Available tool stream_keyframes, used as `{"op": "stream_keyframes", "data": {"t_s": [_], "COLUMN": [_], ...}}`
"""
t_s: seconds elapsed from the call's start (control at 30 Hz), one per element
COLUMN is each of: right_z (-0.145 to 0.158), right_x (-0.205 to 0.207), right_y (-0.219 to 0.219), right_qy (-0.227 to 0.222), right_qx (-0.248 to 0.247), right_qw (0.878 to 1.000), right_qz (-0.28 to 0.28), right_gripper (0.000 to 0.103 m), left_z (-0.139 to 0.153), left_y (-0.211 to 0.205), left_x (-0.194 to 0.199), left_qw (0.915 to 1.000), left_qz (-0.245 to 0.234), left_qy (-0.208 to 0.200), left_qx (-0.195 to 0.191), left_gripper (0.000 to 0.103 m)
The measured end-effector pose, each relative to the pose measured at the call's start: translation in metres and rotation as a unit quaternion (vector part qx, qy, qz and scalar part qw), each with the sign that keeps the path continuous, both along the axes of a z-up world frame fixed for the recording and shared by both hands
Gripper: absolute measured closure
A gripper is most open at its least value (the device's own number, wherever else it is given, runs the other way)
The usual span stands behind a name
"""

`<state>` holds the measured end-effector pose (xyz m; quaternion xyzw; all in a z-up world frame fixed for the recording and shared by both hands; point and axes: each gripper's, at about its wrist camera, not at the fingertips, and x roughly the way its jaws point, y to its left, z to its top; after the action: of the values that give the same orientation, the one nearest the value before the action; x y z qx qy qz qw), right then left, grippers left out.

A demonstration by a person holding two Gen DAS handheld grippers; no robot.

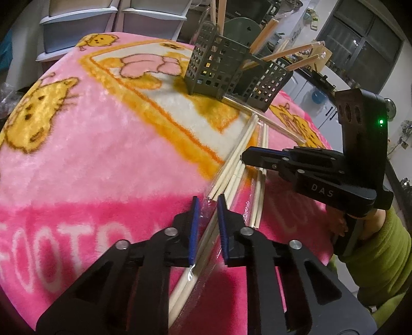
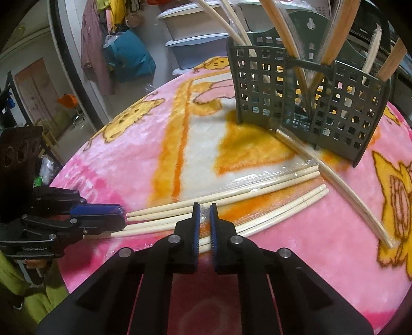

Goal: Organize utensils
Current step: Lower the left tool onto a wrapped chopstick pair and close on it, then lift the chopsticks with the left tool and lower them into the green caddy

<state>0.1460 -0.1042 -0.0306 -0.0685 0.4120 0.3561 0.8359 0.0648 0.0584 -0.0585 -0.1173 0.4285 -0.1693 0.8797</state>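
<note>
Several wooden chopsticks in clear plastic sleeves [image 1: 231, 167] [image 2: 231, 190] lie on a pink blanket [image 1: 103, 167] in front of a dark green perforated utensil holder [image 1: 206, 69] [image 2: 257, 85], which has more chopsticks standing in it. My left gripper [image 1: 208, 206] [image 2: 122, 214] is shut on one end of a sleeved pair, with crinkled plastic and sticks between its blue pads. My right gripper [image 2: 205, 208] [image 1: 243, 156] is shut on a pinch of the clear wrap, and the sticks pass beneath its fingers. A second sleeved pair [image 2: 283, 206] lies just beside it.
One long wrapped pair [image 2: 347, 190] [image 1: 278, 123] rests against the holder's foot. A person's green sleeve [image 1: 381, 247] [image 2: 15, 278] is behind each gripper. Plastic drawer units [image 1: 103, 20] [image 2: 195, 43] stand past the table's far edge.
</note>
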Motion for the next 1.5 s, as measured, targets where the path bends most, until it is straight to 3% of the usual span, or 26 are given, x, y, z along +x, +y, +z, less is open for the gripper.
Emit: {"op": "stream_keyframes", "data": {"t_s": [0.23,0.5,1.03,1.5], "right_z": [0.006,0.039,0.119,0.154], "right_x": [-0.001,-0.007,-0.017,-0.027], "right_y": [-0.005,-0.016,-0.041,-0.058], "right_qy": [-0.015,-0.058,-0.166,-0.228], "right_qx": [0.012,0.048,0.089,0.103], "right_qw": [1.0,0.997,0.98,0.965], "right_qz": [-0.015,-0.03,-0.058,-0.078], "right_gripper": [0.1,0.101,0.101,0.101], "left_z": [0.012,0.046,0.122,0.167], "left_y": [0.0,0.007,-0.002,-0.021], "left_x": [0.001,0.001,0.013,0.022], "left_qw": [0.9998,0.9973,0.9844,0.9725], "left_qz": [0.004,0.02,0.025,0.018], "left_qy": [-0.019,-0.071,-0.174,-0.232], "left_qx": [-0.002,-0.002,-0.002,-0.009], "left_gripper": [0.101,0.101,0.101,0.101]}}
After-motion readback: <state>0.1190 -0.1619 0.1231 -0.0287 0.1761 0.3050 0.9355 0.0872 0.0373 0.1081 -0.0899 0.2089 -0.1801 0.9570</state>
